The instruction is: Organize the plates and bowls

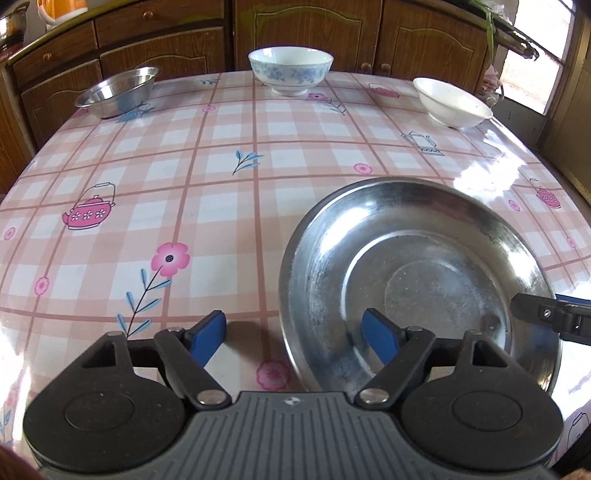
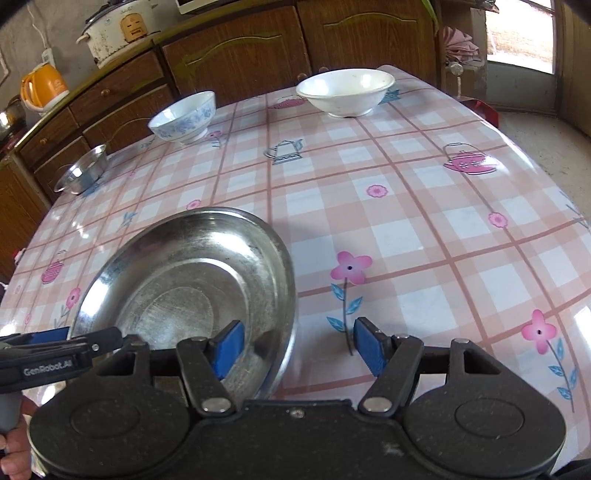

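A large steel plate lies on the near part of the plaid-covered table. My left gripper is open astride the plate's left rim, its right pad inside the dish. My right gripper is open astride the opposite rim, its left pad over the dish. No pad presses on the metal. Along the far edge stand a small steel bowl, a blue-flowered bowl and a plain white bowl.
Brown wooden cabinets run behind the table. On their counter sit an orange kettle and a white rice cooker. A doorway opens at the far right. A person's hand grips the left tool's handle.
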Available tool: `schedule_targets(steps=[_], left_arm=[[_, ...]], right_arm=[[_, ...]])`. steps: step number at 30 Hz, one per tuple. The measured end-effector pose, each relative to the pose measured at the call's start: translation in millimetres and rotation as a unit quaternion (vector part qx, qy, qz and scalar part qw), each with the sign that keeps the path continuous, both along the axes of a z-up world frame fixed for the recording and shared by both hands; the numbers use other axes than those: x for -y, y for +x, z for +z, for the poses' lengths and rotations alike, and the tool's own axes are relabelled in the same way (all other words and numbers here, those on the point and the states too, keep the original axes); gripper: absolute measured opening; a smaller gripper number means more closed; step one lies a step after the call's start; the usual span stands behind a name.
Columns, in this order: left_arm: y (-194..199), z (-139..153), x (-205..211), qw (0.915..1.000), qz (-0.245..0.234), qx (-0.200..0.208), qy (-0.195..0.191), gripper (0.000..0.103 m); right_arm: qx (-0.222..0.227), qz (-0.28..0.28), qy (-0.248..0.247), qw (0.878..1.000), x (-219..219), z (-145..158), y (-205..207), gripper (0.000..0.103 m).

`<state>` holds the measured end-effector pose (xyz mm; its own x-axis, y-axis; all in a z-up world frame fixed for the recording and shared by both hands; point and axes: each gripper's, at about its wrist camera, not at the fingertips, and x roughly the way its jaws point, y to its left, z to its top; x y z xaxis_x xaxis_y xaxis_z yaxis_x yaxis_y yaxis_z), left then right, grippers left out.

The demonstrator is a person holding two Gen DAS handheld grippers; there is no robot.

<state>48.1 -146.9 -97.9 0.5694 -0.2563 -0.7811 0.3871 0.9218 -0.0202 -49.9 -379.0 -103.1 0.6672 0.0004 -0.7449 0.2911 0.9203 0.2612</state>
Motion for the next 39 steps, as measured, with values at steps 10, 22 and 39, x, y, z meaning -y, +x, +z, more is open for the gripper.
schedule_targets(steps=[10, 22, 39], left_arm=[[-0.5, 1.4, 11.0, 0.9995, -0.023, 0.010, -0.018, 0.051], [-4.5, 19.0, 4.0, 0.9992, -0.019, 0.030, -0.021, 0.043], [-7.9, 51.1, -0.6, 0.9961, -0.014, 0.078, -0.038, 0.042]], right_arm=[[0.015, 0.025, -0.001, 1.000, -9.0, 0.2, 4.2, 0.035], [0.038, 0.033, -0.029, 0.998, -16.9, 17.1, 0.4, 0.035], [0.069, 0.038, -0.035, 0.996, -19.9, 44.4, 5.0, 0.035]])
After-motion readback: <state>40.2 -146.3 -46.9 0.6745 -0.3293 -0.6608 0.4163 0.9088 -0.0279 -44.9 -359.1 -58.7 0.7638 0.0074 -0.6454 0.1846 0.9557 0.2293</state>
